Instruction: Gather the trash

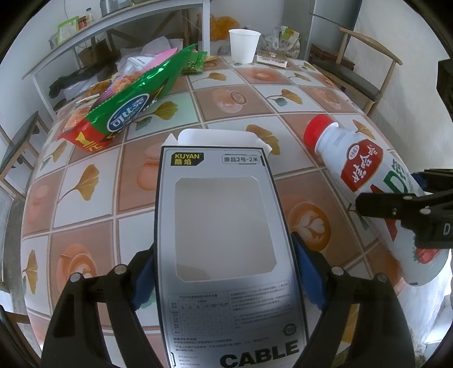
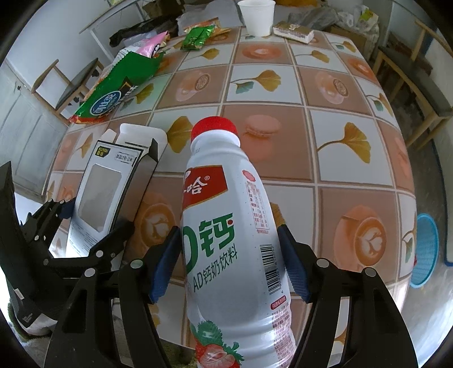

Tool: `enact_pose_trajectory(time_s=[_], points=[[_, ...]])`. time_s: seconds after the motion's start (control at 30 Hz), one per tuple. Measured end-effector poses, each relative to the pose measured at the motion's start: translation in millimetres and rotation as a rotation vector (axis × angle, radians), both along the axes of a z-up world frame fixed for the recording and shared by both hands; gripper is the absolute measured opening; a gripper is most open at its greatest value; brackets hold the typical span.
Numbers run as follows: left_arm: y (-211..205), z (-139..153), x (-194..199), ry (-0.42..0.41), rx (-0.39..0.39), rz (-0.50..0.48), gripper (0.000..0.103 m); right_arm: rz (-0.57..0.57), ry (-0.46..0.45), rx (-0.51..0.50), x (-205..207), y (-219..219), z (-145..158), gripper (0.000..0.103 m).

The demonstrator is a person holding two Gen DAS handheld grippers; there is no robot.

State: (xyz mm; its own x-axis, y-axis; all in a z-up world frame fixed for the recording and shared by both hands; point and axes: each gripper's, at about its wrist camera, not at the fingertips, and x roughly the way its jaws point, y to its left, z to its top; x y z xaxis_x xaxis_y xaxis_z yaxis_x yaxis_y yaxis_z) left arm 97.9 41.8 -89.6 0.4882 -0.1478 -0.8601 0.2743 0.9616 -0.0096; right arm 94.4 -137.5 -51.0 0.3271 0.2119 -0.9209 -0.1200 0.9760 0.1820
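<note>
— Two pieces of trash are already in your grip, one per hand. Your left tongs (image 1: 226, 271) are clamped on the grey cable box (image 1: 223, 226), blue pads pressed against both long sides, its open flap pointing away from you over the table (image 1: 226, 93).

— And my right hand?

— Your right tongs (image 2: 230, 260) are clenched around the white drink bottle (image 2: 232, 235), pads on either side of its label, red cap aimed forward and slightly up. From the left wrist view you can see that bottle off to your right, held above the table edge, near the box but not touching it.

— What else is lying on the table?

— Your far left has a green snack bag (image 1: 136, 99) lying open with a pink wrapper tucked beside it. A smaller green packet (image 2: 198, 36) sits further back. At the far edge a white paper cup (image 1: 243, 45) stands upright, and just beside it on the right lies a flat pale carton (image 2: 293, 31).

— Anything off the table?

— Your right wrist view shows a blue basket (image 2: 424, 249) low on the right, beyond the table rim. Wooden chairs (image 1: 365, 70) stand at the sides, and a white shelf (image 1: 113, 19) with small items runs behind the far left corner
</note>
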Motion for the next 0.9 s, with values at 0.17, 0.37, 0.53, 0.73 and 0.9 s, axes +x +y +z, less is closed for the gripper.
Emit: enact_pose_trajectory(time_s=[0.17,0.37,0.53,0.73,0.9], points=[[2.7,3.0,-2.9,-0.017,-0.020,0.005,0.081,-0.014,-0.002,0.016,-0.7,-1.9,-0.6,0.064],[8.2,5.4,-3.1,-0.023,-0.048,0.017,0.081,-0.040,-0.001,0.039,-3.9,-5.6,-0.7,0.063],[10.0,6.6,-4.4,-0.029,-0.062,0.019,0.081,-0.064,0.001,0.073,-5.6,-11.1,0.3,0.063],[13.9,9.0,-5.4,-0.037,-0.080,0.031,0.081,-0.088,-0.010,0.116,-6.4,-17.8,4.5,0.063],[15.9,12.2,-6.2,-0.045,-0.092,0.042,0.081,-0.097,-0.024,0.134,-7.0,-18.8,10.9,0.063]])
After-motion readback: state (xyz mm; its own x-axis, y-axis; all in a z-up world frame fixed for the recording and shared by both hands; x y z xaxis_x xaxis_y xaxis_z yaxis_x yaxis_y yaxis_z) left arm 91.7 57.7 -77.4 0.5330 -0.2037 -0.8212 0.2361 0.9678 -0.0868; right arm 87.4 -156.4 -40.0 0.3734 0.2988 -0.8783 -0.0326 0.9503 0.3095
